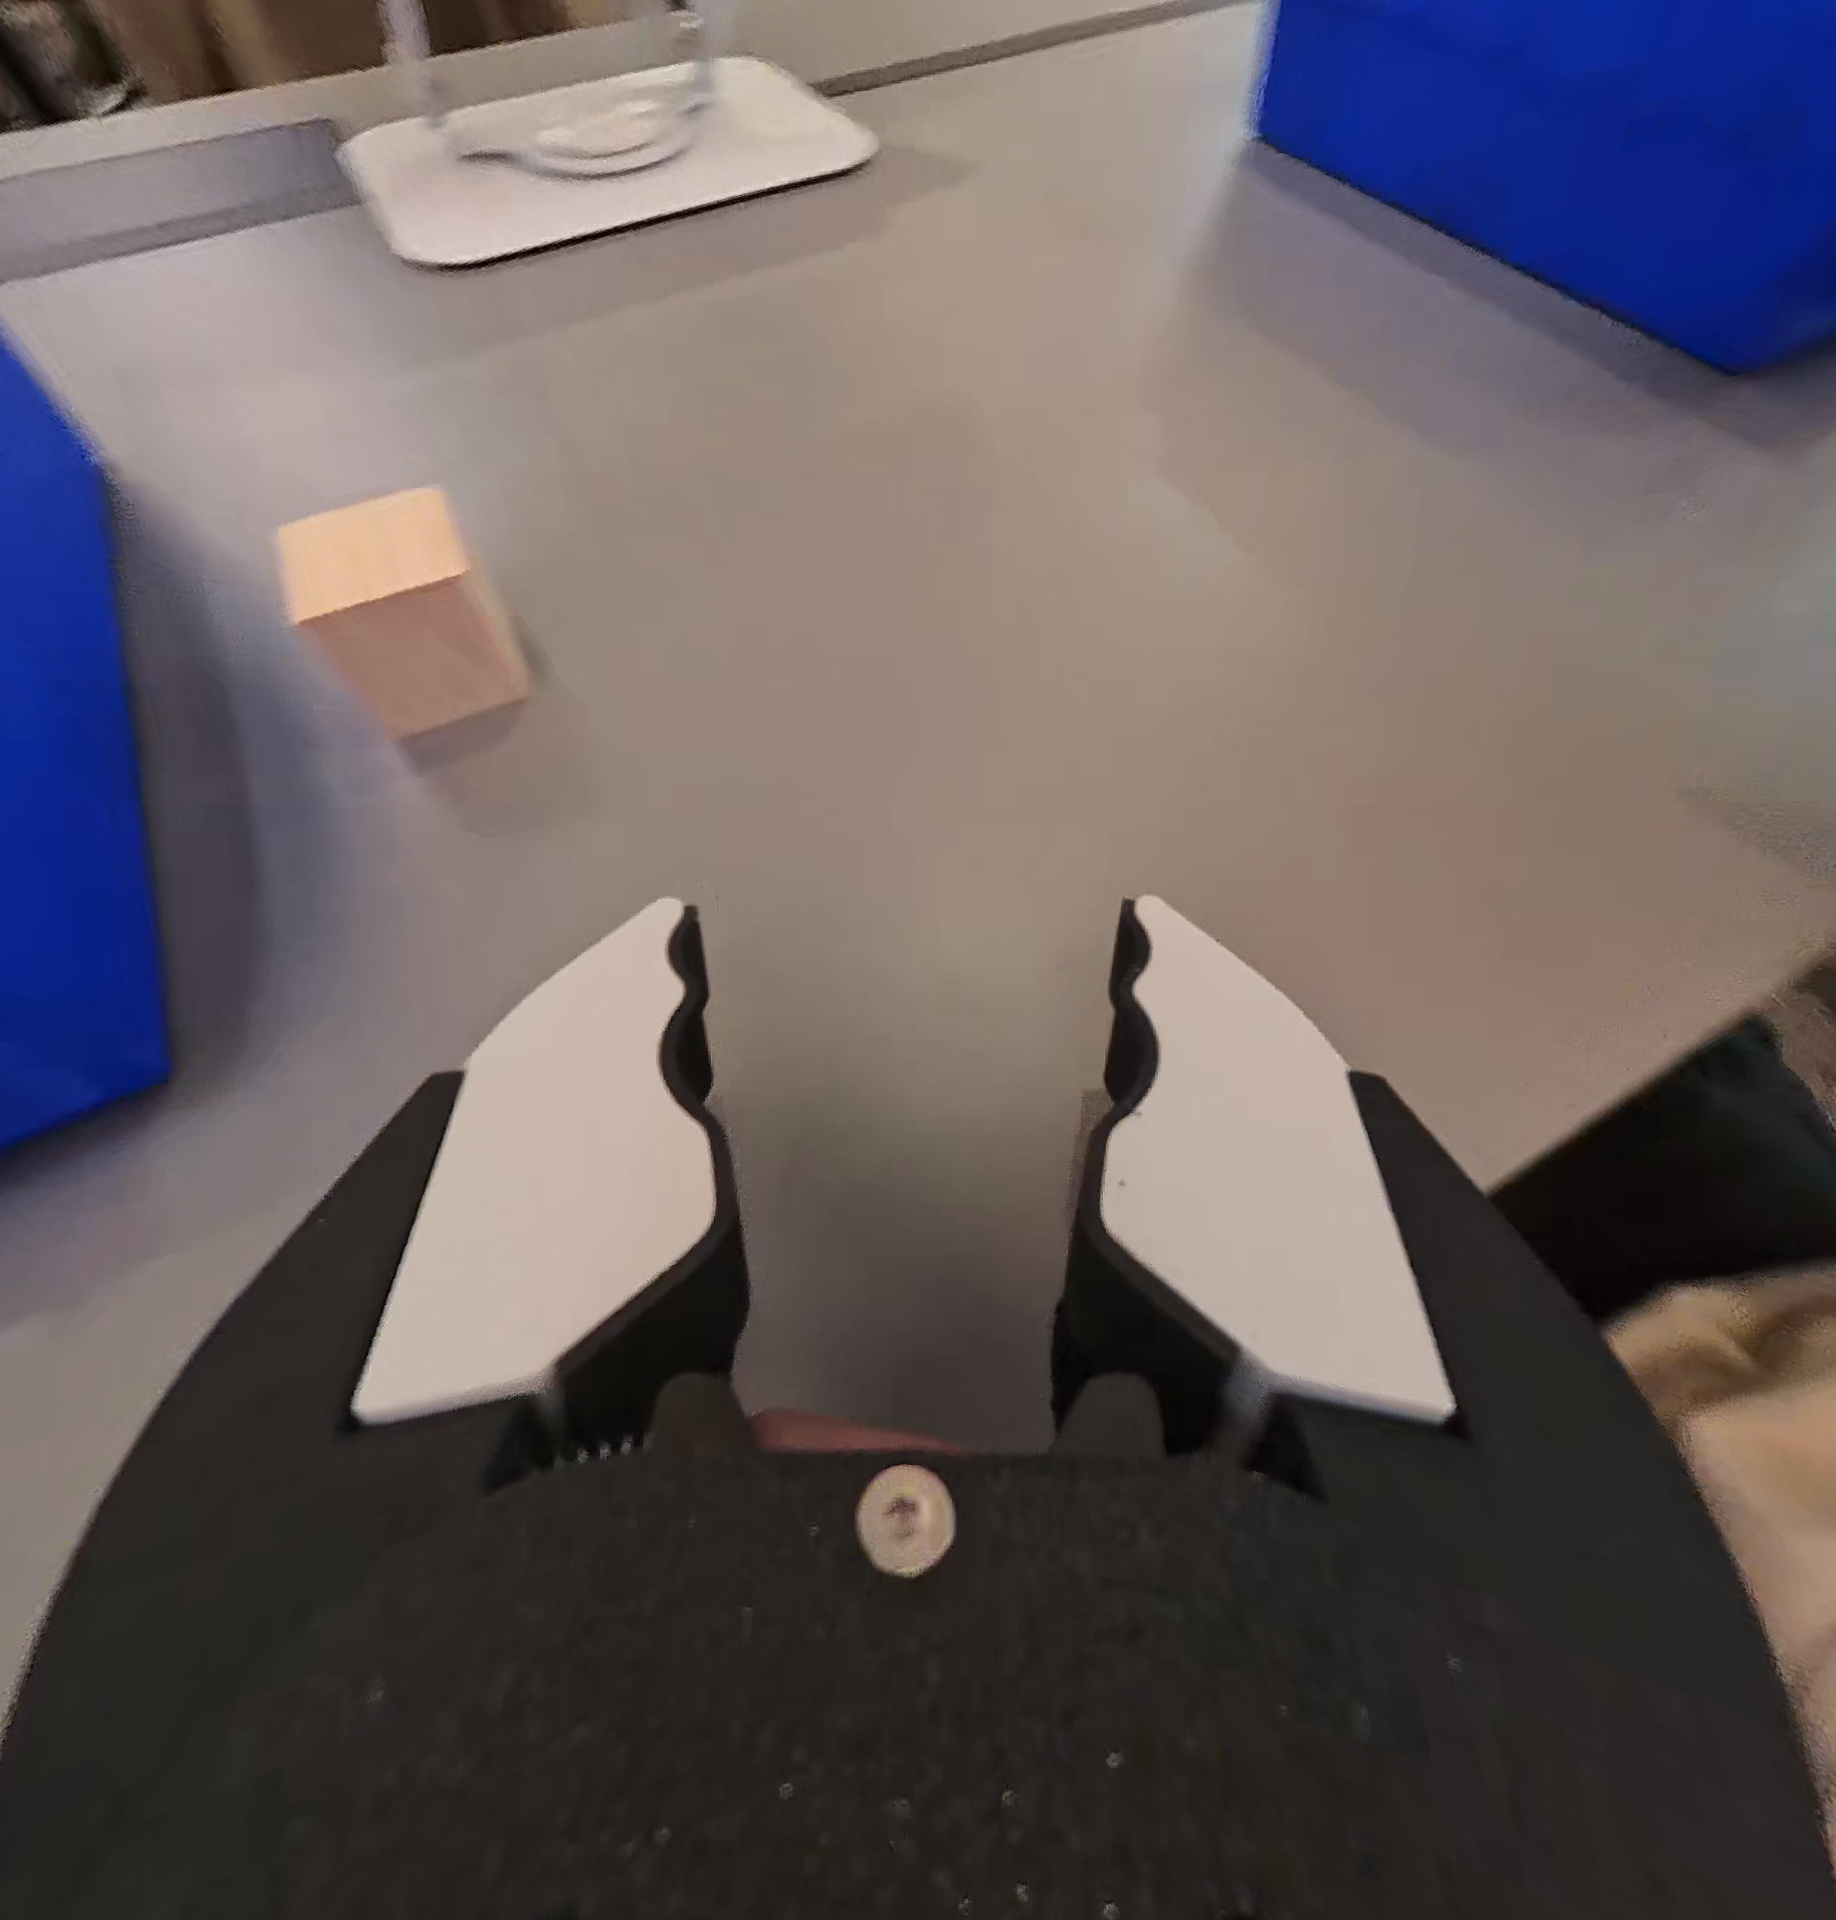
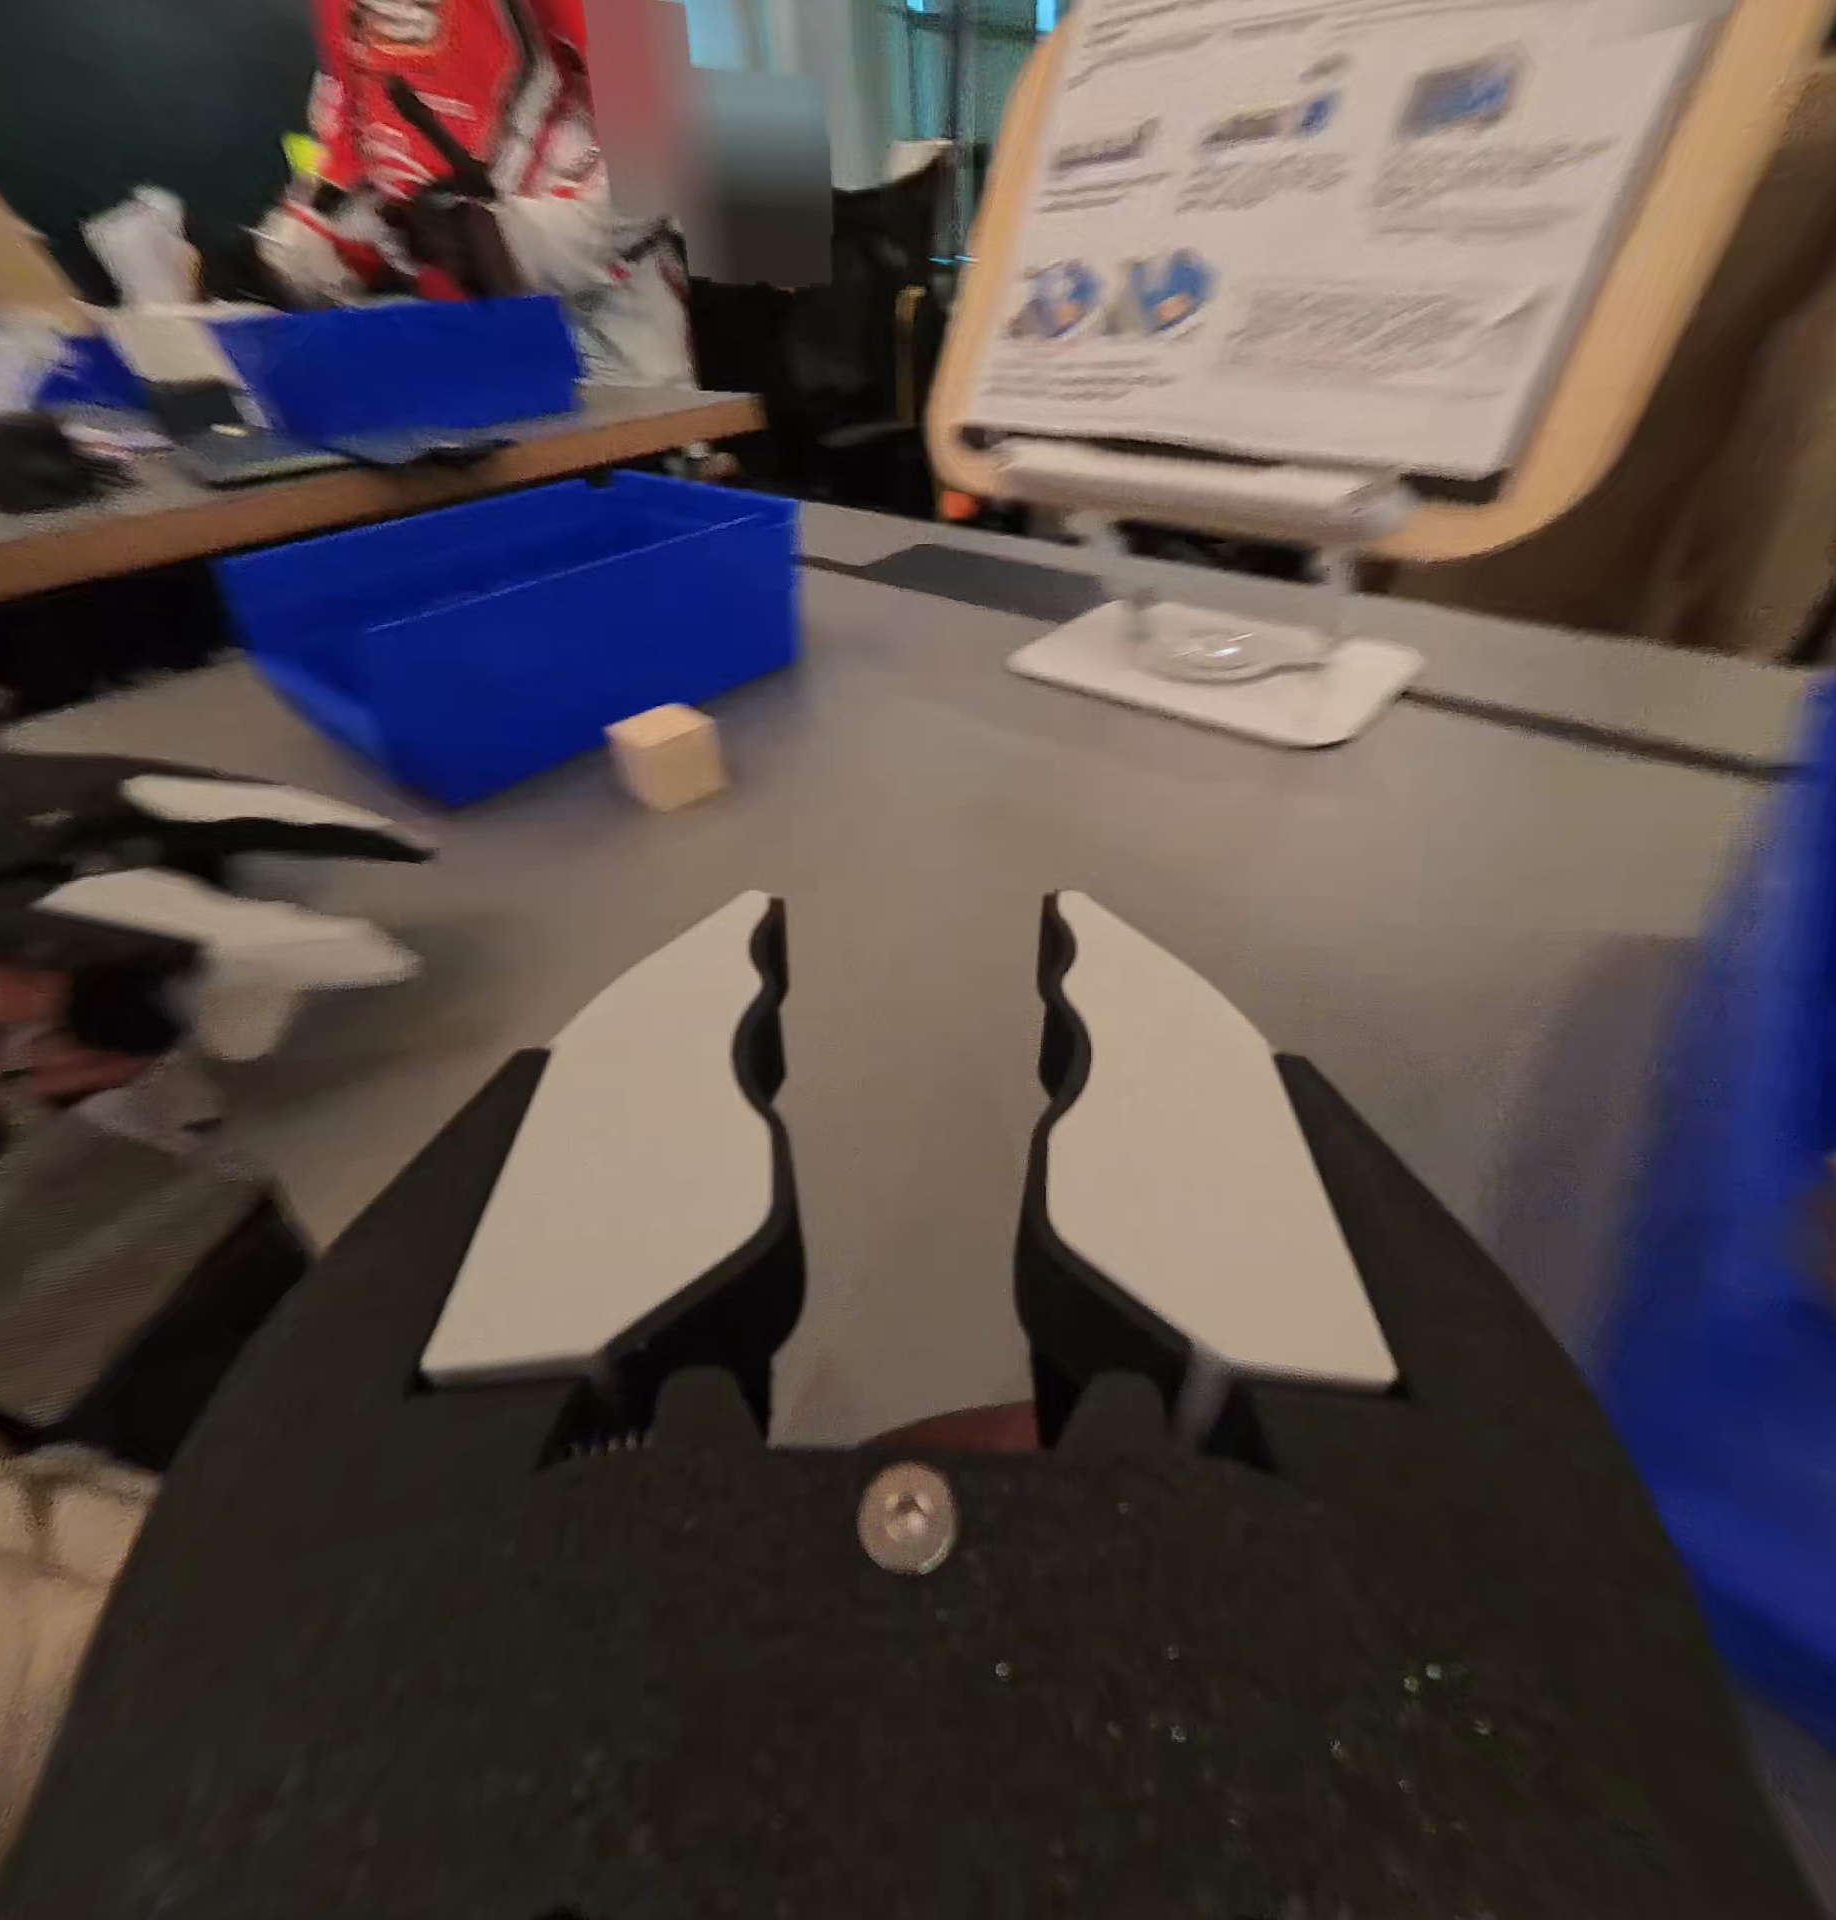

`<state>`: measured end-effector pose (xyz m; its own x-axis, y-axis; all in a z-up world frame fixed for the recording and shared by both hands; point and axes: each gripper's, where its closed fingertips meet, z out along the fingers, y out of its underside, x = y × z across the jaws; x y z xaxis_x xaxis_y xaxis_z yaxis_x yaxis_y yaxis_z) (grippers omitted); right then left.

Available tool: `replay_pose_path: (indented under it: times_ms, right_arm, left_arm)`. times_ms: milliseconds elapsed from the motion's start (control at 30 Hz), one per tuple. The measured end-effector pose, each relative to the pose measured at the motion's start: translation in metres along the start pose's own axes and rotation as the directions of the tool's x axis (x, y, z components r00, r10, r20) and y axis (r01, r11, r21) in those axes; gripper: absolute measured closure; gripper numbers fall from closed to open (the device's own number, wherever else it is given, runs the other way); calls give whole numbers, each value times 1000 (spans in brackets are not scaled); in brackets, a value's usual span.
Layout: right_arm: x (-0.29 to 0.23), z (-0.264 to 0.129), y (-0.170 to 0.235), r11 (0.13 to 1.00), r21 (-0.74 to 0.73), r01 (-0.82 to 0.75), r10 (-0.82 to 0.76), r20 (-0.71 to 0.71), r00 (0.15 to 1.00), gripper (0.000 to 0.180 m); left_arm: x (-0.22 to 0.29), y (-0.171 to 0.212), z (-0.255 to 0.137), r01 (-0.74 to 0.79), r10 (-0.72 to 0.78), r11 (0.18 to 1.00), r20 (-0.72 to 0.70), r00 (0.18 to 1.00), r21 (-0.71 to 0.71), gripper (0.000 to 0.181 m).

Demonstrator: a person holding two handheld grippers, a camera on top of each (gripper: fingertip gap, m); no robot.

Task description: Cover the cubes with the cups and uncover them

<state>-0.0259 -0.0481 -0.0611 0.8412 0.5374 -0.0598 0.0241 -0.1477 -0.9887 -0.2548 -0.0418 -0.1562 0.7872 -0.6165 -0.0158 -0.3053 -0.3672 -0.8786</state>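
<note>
Right now my left gripper [image 1: 909,914] has its jaws wide apart with nothing between them, just bare grey desk [image 1: 997,623] underneath. My right gripper [image 2: 912,904] is also parted, a bit narrower, and empty too. One wooden cube [image 1: 400,608] sits uncovered on the desk, ahead and to the left of my left jaws, near a blue bin [image 1: 41,727] at the left edge. A second blue bin [image 1: 1579,166] is at far right. At the far edge of the desk, a clear glass [image 1: 571,94] stands on a white tray [image 1: 768,135]; only its lower part is in frame.

From the right wrist view, the same cube [image 2: 670,753] sits just beside the open blue bin [image 2: 540,634], and my left gripper [image 2: 405,904] shows blurred at the left, jaws apart. The tray [image 2: 1298,707] is well beyond, to the right, below a tilted poster board [image 2: 1309,239]. Another blue bin [image 2: 1776,1247] crowds the right edge. Motion blur throughout; no cup that I can make out besides the glass.
</note>
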Motion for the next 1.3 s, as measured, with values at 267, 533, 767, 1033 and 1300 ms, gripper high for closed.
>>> replay_pose_path:
  times_ms: [267,533,767,1033,1300]
  right_arm:
    - [-72,10,41,975,-13,220,-219,65,974,132]
    - [-78,2,45,971,-35,238,-234,90,968,130]
    - [-75,-4,42,967,-38,253,-249,87,965,132]
    - [-60,-9,35,972,-31,231,-230,53,972,138]
    - [-38,-18,22,974,-17,225,-225,-18,974,139]
  left_arm:
    - [-22,-4,8,309,-309,949,-3,951,-62,113]
    - [-93,-31,73,222,-154,947,282,947,-230,105]
    - [-126,-33,108,250,-139,938,400,906,-239,109]
    - [-69,-46,133,80,-60,952,77,995,-295,145]
    - [-5,-59,111,-133,107,963,-124,987,-233,181]
